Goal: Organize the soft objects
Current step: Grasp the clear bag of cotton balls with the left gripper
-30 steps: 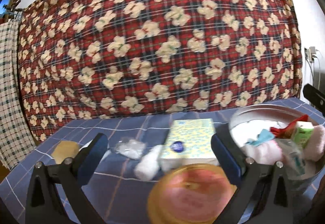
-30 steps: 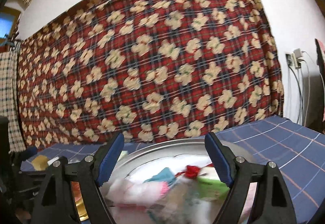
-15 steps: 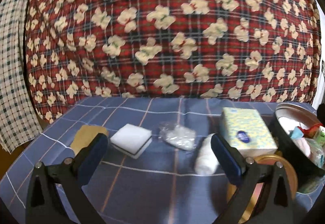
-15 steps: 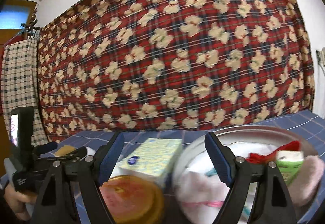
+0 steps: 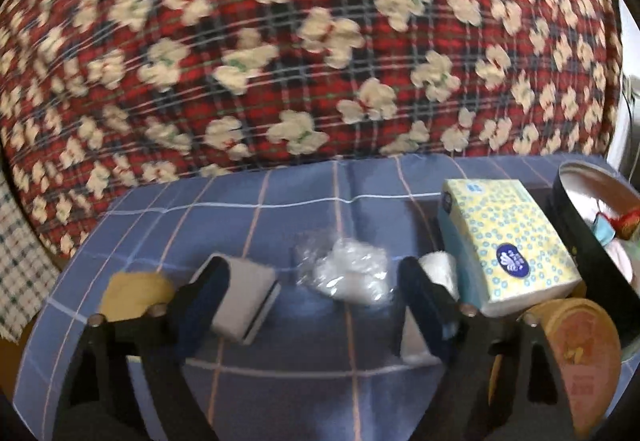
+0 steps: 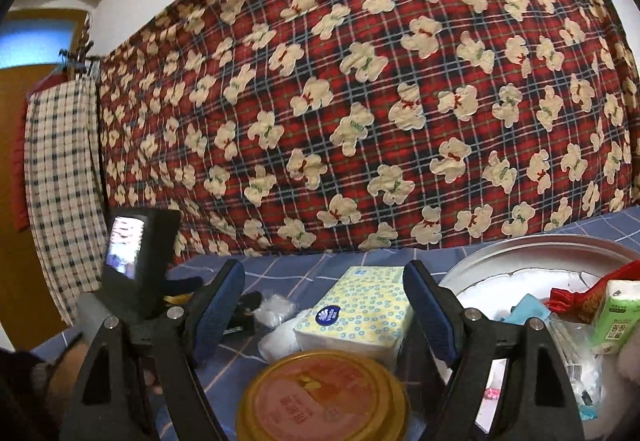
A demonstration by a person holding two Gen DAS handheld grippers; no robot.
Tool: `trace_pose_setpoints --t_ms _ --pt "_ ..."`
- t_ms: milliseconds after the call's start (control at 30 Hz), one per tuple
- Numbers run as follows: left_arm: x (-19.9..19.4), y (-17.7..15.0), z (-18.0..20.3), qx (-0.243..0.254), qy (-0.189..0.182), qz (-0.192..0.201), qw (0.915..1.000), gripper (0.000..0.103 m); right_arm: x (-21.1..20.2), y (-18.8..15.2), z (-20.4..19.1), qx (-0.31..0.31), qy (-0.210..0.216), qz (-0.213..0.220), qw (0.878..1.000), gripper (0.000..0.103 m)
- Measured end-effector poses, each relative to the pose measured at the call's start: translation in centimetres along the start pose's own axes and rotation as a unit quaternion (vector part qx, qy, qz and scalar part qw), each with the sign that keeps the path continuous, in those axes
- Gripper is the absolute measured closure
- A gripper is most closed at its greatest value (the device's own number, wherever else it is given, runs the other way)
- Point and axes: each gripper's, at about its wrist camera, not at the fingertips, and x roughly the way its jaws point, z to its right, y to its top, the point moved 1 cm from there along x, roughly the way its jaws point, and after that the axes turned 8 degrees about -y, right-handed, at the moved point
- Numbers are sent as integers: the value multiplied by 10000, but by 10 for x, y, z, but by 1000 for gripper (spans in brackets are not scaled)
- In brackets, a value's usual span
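Warm, dim indoor light. The left wrist view is smeared by motion blur, worst across the red plaid quilt with cream bears [image 5: 304,53]; the right wrist view is sharp. Both bulge and darken at the corners.

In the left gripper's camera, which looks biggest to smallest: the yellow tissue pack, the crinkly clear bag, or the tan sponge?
1. yellow tissue pack, clearly biggest.
2. crinkly clear bag.
3. tan sponge, partly hidden behind a gripper finger, so it may really match the bag.
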Motion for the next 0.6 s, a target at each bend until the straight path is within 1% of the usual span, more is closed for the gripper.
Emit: trace_pose_setpoints --t_ms 33,100,167,233,333,533,600 --pt "4 2 3 80 -17 -33 10000 26 0 0 1 28 -4 -8 10000 20" --pt "14 7 9 189 -95 -118 9997 32 1 0 3 61 16 -62 10000 20" --pt "23 11 12 230 -209 -250 9992 45 3 0 4 88 39 -113 9999 20" --pt "38 13 15 189 -338 -452 9982 45 3 0 5 121 60 -137 9998 20" --pt "53 15 19 226 -304 -644 9972 52 3 0 8 170 67 -132 9997 20" --pt "78 9 21 236 -361 -1196 9919 51 6 -1 13 298 87 -232 9992 20" --pt "78 11 19 198 -368 -1192 9920 51 7 -1 14 352 95 -256 9990 20"
